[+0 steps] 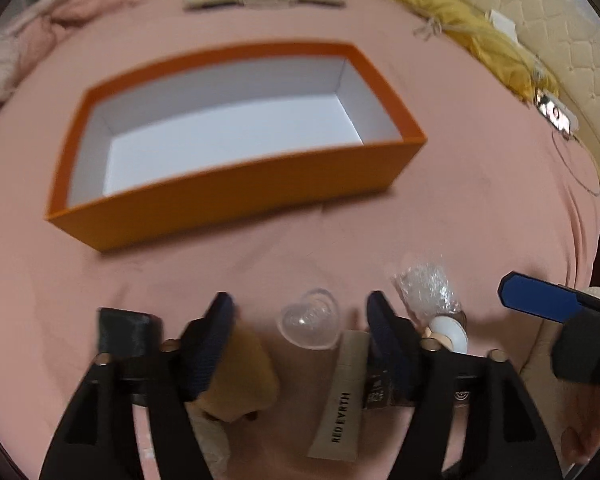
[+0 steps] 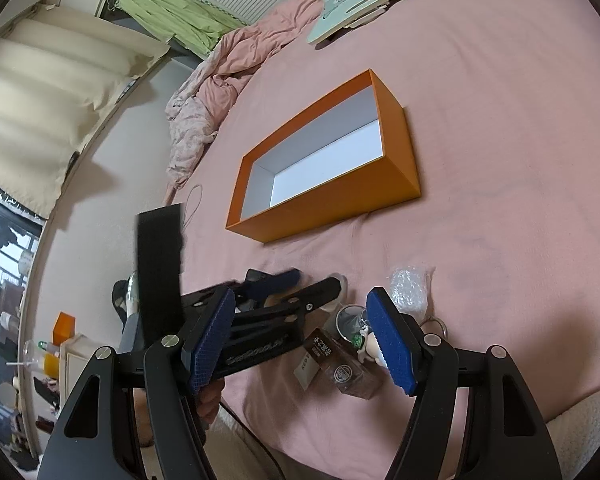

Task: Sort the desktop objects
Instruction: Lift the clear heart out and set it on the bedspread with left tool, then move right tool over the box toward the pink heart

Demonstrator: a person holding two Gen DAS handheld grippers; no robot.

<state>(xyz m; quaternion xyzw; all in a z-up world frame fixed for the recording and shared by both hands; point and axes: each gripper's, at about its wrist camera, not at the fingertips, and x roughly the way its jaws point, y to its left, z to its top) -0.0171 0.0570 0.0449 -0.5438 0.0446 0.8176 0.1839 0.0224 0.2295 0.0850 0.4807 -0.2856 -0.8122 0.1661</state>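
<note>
Pink bed [image 1: 460, 208] — both grippers' fingers [image 1: 216, 344] apart, empty

The open cardboard box [image 1: 236, 184] is orange outside, white inside, on a plain pink bedsheet [image 1: 460, 208]; the gripper pads [image 2: 390, 340] are blue, finely gridded.

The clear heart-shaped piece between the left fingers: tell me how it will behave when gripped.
The clear heart-shaped piece looks like smooth, glossy plastic, so it may slip between the pads. It appears small and hollow, probably light. Its rounded lobes could let it twist or pop out of the open left gripper when squeezed.
</note>
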